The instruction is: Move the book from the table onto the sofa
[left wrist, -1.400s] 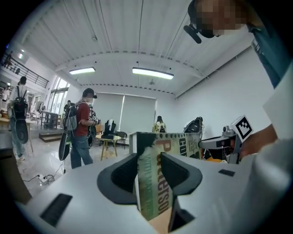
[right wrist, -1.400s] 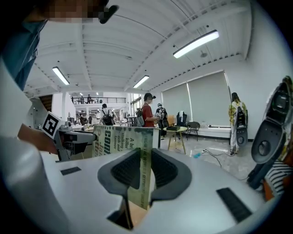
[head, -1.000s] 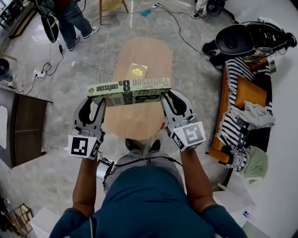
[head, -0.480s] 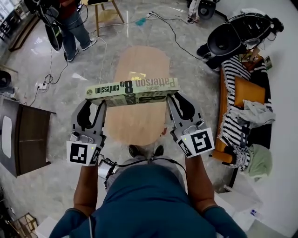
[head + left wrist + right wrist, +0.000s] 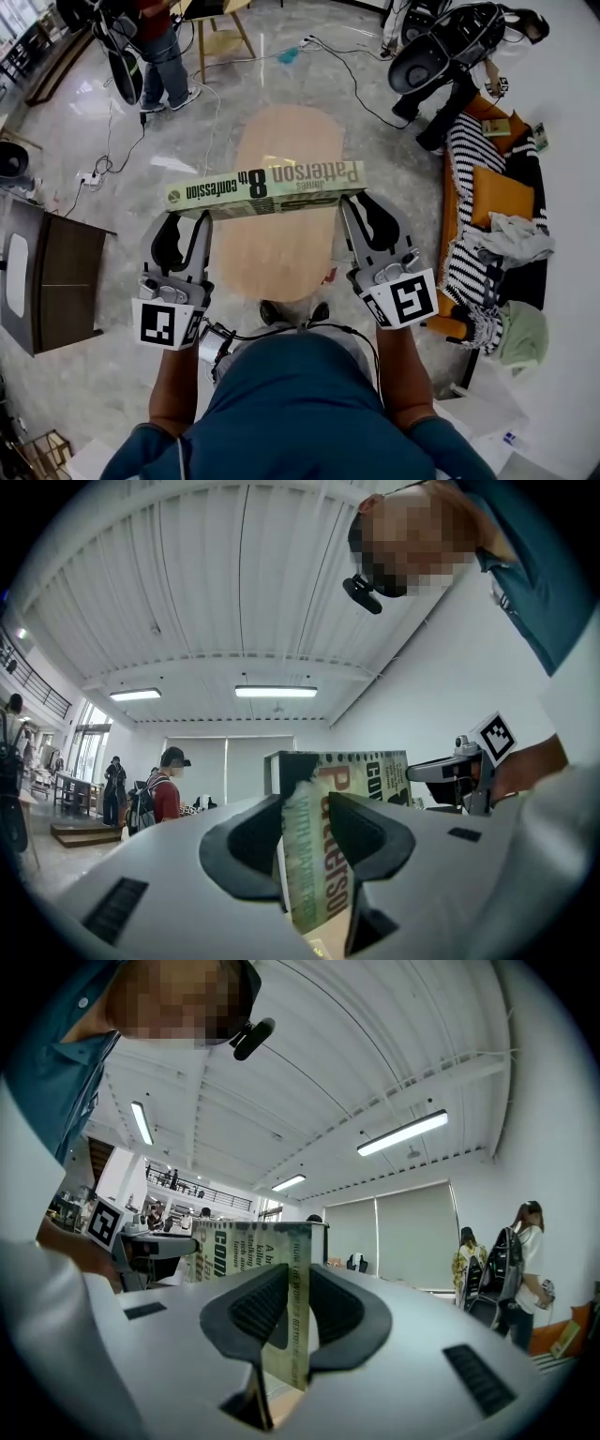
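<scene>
We hold the book [image 5: 265, 187] in the air between our two tools. The left gripper [image 5: 185, 217] is clamped on one short end and the right gripper [image 5: 360, 201] on the other, so the book stands spine-up with its long axis running straight from one pair of jaws to the other. The table [image 5: 281, 262] lies below the jaws and the sofa [image 5: 451, 211] lies out beyond the right jaws, roughly along that same axis, so we judge the right hand the nearer one to lead the carry sideways.
</scene>
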